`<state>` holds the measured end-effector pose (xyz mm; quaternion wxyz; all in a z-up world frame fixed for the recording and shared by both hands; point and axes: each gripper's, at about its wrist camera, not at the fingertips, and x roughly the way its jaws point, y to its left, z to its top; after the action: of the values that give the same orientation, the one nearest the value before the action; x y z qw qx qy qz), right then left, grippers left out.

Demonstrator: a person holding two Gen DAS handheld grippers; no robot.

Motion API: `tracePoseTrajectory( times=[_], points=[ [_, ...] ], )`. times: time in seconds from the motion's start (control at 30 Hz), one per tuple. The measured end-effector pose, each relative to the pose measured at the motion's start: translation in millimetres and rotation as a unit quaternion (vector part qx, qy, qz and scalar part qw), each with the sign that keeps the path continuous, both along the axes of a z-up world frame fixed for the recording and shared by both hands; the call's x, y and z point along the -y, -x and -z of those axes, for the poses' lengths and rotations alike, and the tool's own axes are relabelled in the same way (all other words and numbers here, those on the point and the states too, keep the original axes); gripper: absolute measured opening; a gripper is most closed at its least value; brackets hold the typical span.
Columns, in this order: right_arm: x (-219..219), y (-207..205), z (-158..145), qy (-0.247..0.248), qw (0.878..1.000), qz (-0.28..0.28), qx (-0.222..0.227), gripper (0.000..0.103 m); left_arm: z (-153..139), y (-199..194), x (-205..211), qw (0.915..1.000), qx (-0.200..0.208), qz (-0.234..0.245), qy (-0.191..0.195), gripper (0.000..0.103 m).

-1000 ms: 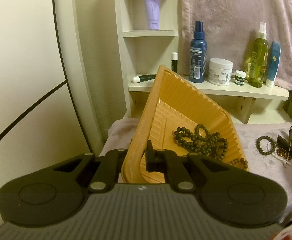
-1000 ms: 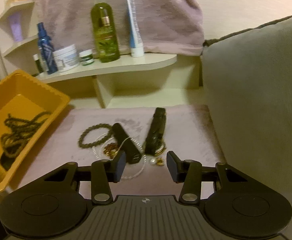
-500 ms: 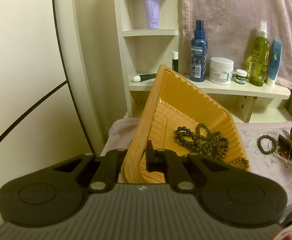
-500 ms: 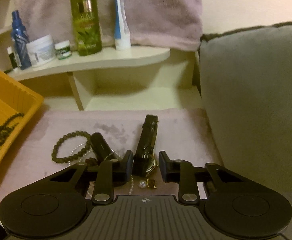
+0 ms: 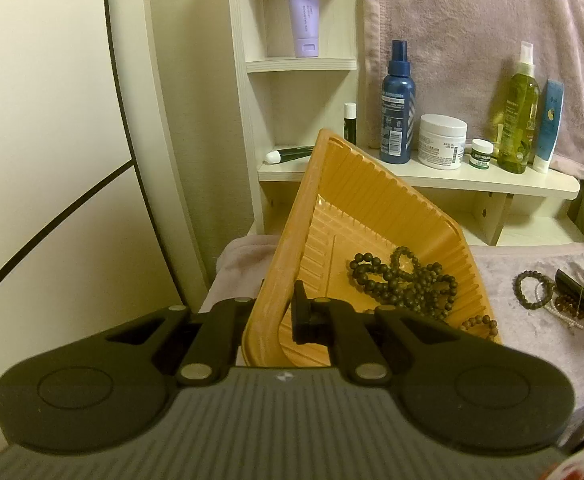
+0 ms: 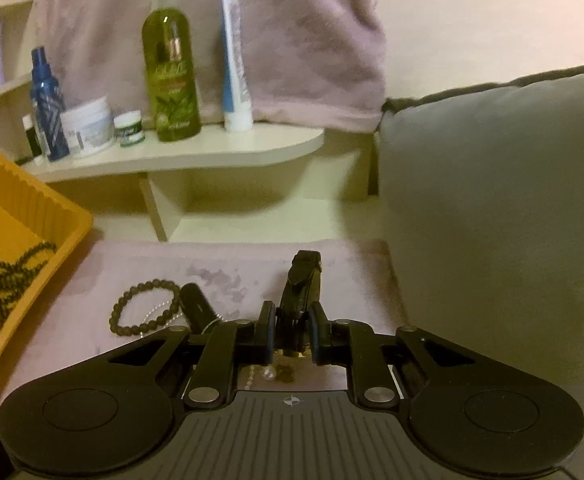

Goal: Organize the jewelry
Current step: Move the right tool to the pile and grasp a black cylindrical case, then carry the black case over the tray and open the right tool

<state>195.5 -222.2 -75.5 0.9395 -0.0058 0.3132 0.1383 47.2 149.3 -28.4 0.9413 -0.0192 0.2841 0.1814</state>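
A black watch strap [image 6: 302, 292] is caught between the jaws of the right gripper [image 6: 290, 330], which are closing on it; the pads appear to touch its sides. The strap lies on the mauve cloth [image 6: 251, 264], right of the orange tray [image 5: 376, 216]. Between tray and strap, a dark bead bracelet [image 6: 143, 306], a black clasp piece [image 6: 195, 306] and a pearl strand [image 5: 572, 320] are laid close together on the cloth. The tray's near wall is clamped by the left gripper [image 5: 273, 316], and the tray is held tilted. Dark bead necklaces [image 5: 404, 282] are heaped inside the tray. Behind the tray, bottles are lined up on a white shelf [image 5: 492, 180].
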Motion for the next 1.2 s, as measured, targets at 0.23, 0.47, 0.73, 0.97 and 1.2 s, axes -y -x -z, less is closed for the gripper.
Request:
tracePoseTrajectory(
  times=[0.23,0.47,0.73,0.97,1.2],
  points=[
    [-6,11,-28,-0.020,0.999,-0.022,0.017,0.017,0,0,1,1.0000,0.000,0.000,0.000,0.007],
    [-51,28,-57,-0.055,0.992,-0.115,0.024,0.017,-1,-1,3,1.0000,0.001,0.001,0.000,0.006],
    [-117,51,-72,-0.095,0.958,-0.272,-0.005,0.017,-2,-1,3,1.0000,0.001,0.002,0.001,0.006],
    [-163,63,-64,-0.104,0.923,-0.368,-0.033,0.017,-2,0,3,1.0000,0.002,0.002,0.003,0.006],
    [-190,69,-48,-0.095,0.911,-0.397,-0.054,0.017,-2,0,2,1.0000,0.003,0.003,0.005,0.006]
  ],
)
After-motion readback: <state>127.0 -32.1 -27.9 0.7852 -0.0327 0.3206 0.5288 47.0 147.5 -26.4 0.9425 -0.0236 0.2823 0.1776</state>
